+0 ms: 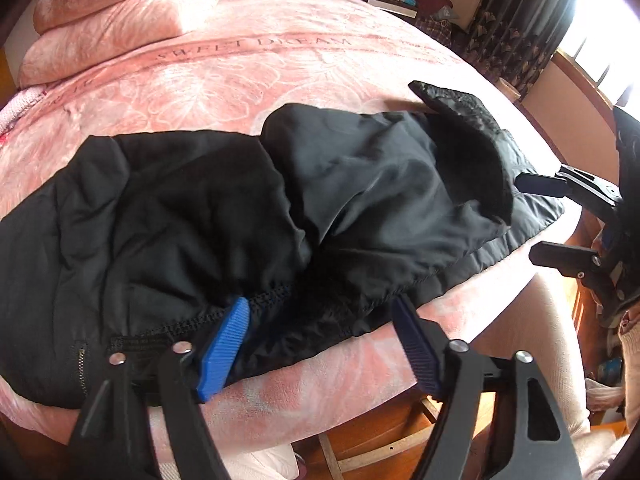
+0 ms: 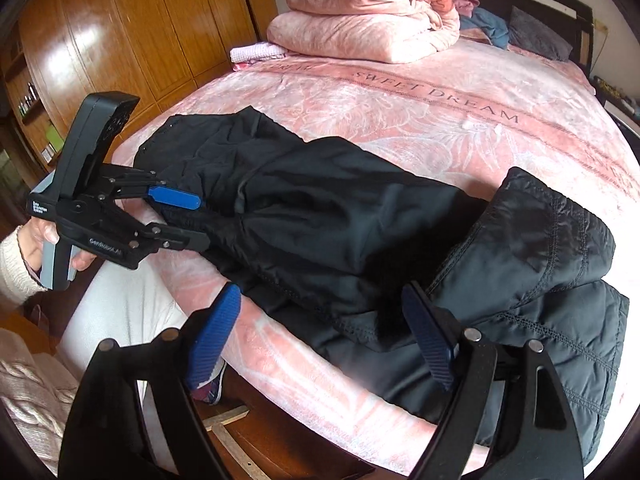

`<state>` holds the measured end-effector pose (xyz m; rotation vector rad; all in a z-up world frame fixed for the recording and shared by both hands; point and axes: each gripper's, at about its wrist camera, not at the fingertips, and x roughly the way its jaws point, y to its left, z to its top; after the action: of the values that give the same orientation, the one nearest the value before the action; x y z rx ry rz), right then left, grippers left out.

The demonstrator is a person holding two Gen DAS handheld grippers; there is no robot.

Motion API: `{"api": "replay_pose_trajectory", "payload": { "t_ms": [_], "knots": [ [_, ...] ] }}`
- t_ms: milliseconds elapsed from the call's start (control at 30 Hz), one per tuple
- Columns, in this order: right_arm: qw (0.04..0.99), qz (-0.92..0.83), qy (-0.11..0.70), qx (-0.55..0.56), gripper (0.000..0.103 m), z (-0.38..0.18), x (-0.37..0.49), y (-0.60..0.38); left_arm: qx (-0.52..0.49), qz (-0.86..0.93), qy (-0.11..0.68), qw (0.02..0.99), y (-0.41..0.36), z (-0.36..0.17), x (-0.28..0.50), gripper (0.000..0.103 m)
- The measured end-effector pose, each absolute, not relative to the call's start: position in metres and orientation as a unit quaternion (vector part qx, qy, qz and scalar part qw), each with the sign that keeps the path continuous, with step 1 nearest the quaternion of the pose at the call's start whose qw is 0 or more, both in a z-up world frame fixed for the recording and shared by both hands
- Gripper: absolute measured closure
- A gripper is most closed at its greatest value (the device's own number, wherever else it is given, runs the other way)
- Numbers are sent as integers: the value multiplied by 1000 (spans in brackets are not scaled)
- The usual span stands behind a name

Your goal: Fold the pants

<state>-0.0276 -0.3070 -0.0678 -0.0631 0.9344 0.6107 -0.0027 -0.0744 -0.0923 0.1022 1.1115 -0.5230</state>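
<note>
Tools: I see left tool (image 1: 320, 344) and right tool (image 2: 328, 336) spread wide, gripping nothing.
Pants: pants (image 1: 248, 208) lie lengthwise across frame, just above both tools.

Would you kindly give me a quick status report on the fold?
Left gripper open, right gripper open. Black quilted pants lie bunched on pink bedspread, released. Nothing in the way.

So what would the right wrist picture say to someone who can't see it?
Black pants lie partly folded along the near edge of a pink bed. The right gripper hangs open just above them, and the left gripper, held in a hand, is open at their far end. A folded pink quilt sits at the head of the bed.
</note>
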Motion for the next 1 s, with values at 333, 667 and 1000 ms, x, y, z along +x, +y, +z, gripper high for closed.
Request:
{"api": "replay_pose_trajectory", "payload": {
  "t_ms": [333, 667, 1000],
  "knots": [
    [880, 1, 464, 106, 20, -54, 47, -360, -35, -140, 498, 855, -54, -59, 29, 10],
    [829, -176, 531, -5, 26, -119, 114, -327, -23, -68, 535, 842, -45, -106, 71, 10],
    [820, -200, 535, 17, 96, -122, 111, -349, -40, -73, 545, 834, -33, -120, 66, 10]
  ]
}}
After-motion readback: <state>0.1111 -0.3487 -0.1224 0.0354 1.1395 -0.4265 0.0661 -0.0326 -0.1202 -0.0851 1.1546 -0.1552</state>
